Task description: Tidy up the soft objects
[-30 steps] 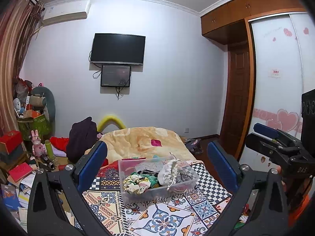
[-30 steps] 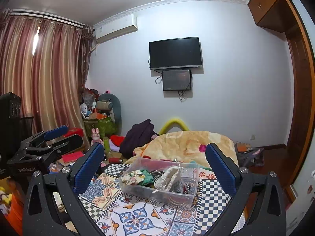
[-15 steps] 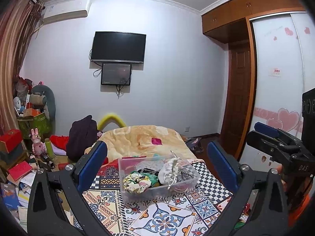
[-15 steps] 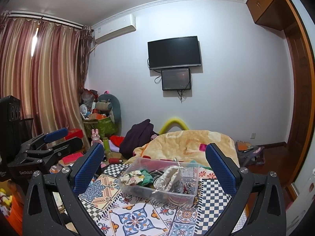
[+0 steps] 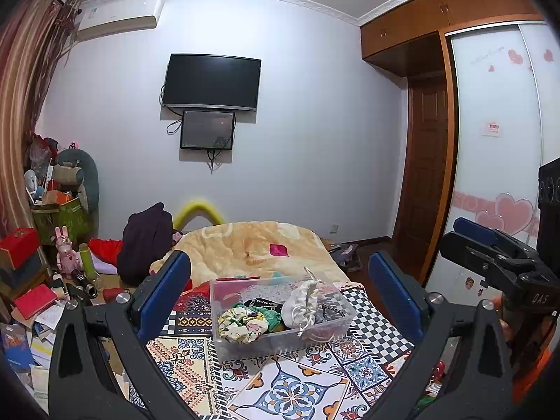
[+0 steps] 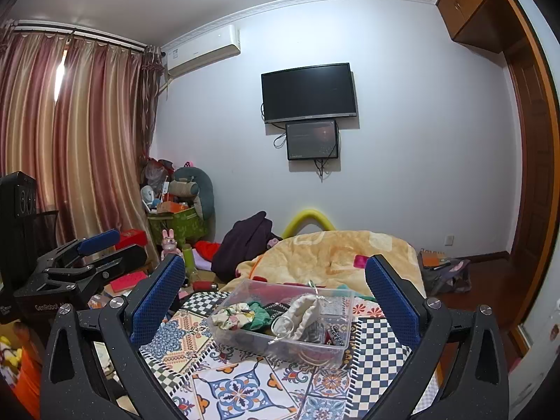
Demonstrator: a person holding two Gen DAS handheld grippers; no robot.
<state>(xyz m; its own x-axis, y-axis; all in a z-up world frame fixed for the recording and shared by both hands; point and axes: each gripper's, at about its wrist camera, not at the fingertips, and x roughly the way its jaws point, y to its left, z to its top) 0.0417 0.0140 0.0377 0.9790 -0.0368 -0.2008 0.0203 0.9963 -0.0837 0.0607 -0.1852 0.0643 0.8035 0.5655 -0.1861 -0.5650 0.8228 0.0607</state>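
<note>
Soft objects [image 5: 245, 322]: heaped in the clear bin [image 5: 280, 341], lower centre.
Left gripper [image 5: 280, 297]: jaws wide apart, holding nothing.
Right gripper [image 6: 276, 295]: likewise spread wide, holding nothing.
Risk: your fingers may snag the pouch's [image 5: 297, 306] drawstring or shove the light bin.

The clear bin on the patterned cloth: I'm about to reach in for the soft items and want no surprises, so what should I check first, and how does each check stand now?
1. Left gripper open and holding nothing: ok.
2. Right gripper open and holding nothing: ok.
3. Clear bin has no lid, top open: ok.
4. Floral scrunchie on top, reachable: ok.
5. White drawstring pouch free of the metal ring beside it: cannot tell.
6. Only soft things in the bin: not ok, a spiral-bound item lies inside.
</note>
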